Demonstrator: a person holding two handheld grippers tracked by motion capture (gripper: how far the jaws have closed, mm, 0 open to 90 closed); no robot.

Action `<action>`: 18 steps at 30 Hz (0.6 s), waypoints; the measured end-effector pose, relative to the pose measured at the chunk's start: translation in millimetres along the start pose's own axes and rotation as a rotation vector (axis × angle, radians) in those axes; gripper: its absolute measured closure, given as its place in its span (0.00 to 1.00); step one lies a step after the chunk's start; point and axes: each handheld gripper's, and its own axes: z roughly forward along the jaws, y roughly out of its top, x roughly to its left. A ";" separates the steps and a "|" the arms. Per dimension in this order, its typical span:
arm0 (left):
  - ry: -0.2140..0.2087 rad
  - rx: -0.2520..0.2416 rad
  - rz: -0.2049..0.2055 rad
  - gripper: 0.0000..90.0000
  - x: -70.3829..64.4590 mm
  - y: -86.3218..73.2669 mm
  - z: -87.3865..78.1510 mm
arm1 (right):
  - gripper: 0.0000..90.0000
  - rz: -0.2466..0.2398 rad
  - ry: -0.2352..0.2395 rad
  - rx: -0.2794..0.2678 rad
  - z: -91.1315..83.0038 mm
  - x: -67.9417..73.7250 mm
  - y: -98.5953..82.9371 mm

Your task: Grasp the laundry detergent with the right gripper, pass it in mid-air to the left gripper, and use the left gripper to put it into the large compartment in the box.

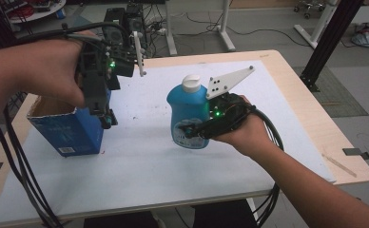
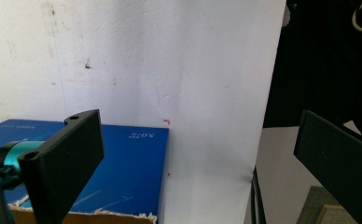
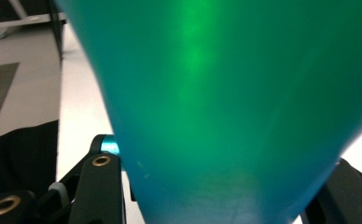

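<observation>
From the high view, the blue bottle (image 1: 189, 116) with its white cap (image 1: 191, 83) stands on the white mat (image 1: 173, 175), well to the right of the open blue carton (image 1: 68, 130); the right gripper (image 1: 197, 130) is clamped across its lower body, while the left gripper (image 1: 107, 118) hangs at the carton's right edge. In the left gripper view, its jaws stand wide apart, holding nothing, above the carton (image 2: 128, 172). In the right gripper view, the bottle (image 3: 235, 102) sits between both jaws; it looks smooth, slippery and probably heavy with liquid, so the flat lower sides seem the safest hold.
</observation>
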 end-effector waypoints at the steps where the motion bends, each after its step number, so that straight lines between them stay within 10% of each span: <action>1: 0.000 0.001 0.006 0.02 -0.5 1.3 0.1 | 0.51 -0.004 0.013 0.001 1.4 0.7 0.2; 18: -0.014 -0.006 0.042 0.02 -9.6 25.3 5.2 | 0.51 -0.103 0.169 0.002 28.9 13.3 9.7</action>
